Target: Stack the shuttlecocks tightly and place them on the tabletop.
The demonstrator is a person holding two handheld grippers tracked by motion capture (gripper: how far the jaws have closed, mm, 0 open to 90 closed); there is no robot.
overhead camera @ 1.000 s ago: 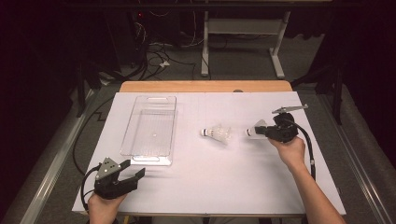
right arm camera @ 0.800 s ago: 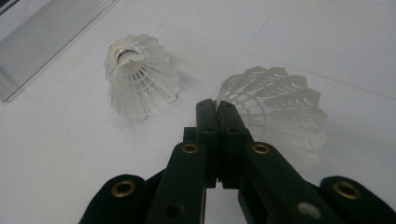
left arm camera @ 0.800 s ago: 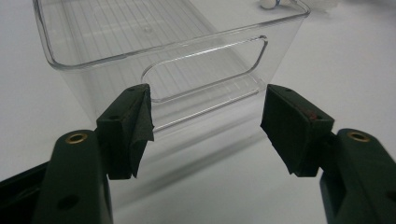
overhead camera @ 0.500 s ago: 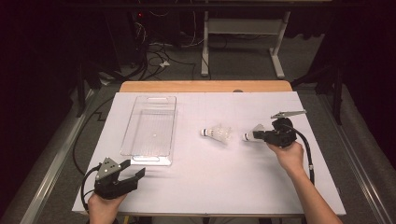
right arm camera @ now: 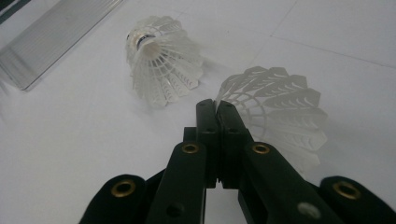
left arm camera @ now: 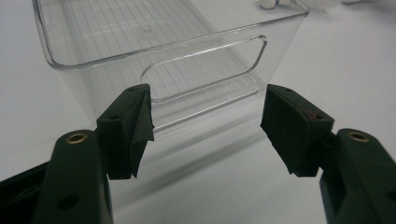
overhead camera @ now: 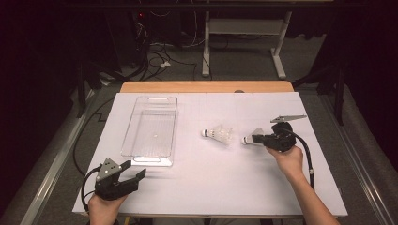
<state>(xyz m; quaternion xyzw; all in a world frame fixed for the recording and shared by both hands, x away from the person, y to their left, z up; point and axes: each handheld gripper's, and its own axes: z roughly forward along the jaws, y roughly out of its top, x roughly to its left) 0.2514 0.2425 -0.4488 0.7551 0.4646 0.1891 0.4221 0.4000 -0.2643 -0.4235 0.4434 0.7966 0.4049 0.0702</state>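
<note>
Our right gripper (right arm camera: 216, 105) has its jaws pressed together, and they pinch the thin feather edge of a shuttlecock (right arm camera: 280, 116). In the right gripper view the white skirt of that shuttlecock fans out to the right of the closed jaws and just behind them. In the high view the same shuttlecock (overhead camera: 252, 137) sticks out leftward from the gripper (overhead camera: 263, 139), with its dark-banded cork tip pointing toward the middle of the table (overhead camera: 225, 187). We cannot tell whether it rests on the table or is lifted just off it.

A second shuttlecock (right arm camera: 161, 58) lies on its side on the white surface, near the held one but apart from it. In the high view it (overhead camera: 218, 133) sits between the right gripper and a clear plastic bin (overhead camera: 152, 126).

Our left gripper (left arm camera: 205, 121) has its jaws spread wide with nothing between the pads. It points at the near end wall of the bin (left arm camera: 187, 70), which has a slot handle cut in it, and stands short of that wall. In the high view this gripper (overhead camera: 133, 176) sits near the front left of the table, just before the bin's near end.
</note>
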